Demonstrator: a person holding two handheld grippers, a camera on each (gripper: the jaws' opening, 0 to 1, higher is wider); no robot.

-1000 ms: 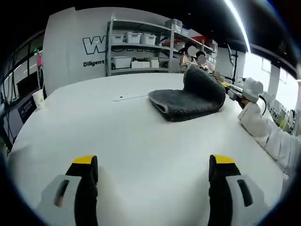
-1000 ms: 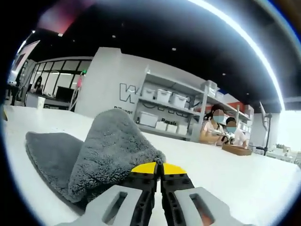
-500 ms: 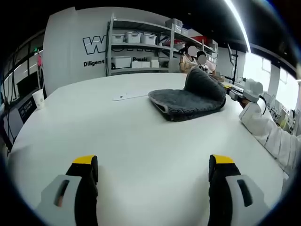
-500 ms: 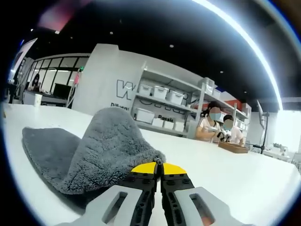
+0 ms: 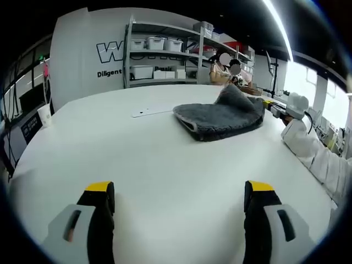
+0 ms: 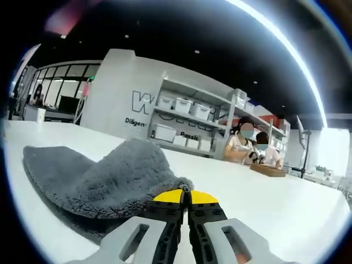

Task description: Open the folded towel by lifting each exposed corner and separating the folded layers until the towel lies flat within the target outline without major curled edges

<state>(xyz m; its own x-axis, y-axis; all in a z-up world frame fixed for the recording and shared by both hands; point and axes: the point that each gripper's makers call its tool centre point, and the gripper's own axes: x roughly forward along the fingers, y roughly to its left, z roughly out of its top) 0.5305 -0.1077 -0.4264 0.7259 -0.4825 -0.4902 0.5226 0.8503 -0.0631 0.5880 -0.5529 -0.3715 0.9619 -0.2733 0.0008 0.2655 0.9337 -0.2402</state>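
A dark grey fluffy towel (image 5: 220,114) lies folded on the white table (image 5: 148,159), far ahead of my left gripper (image 5: 180,192), whose yellow-tipped jaws stand wide open over bare tabletop. In the right gripper view the towel (image 6: 104,179) spreads to the left, and its top layer's corner is pinched between the jaws of my right gripper (image 6: 185,195), which is shut on it and holds it low over the table. In the left gripper view that raised corner (image 5: 234,91) shows at the towel's far right, with a white sleeve (image 5: 311,154) behind it.
A small white plate or tag (image 5: 148,112) lies on the table left of the towel. A paper cup (image 5: 45,114) stands at the table's left edge. Shelves with white bins (image 5: 159,58) and two seated people (image 6: 250,146) are beyond the table.
My right gripper has drawn the towel's held corner downward and outward, so the raised flap now lies much lower and flatter. The left gripper has stayed still.
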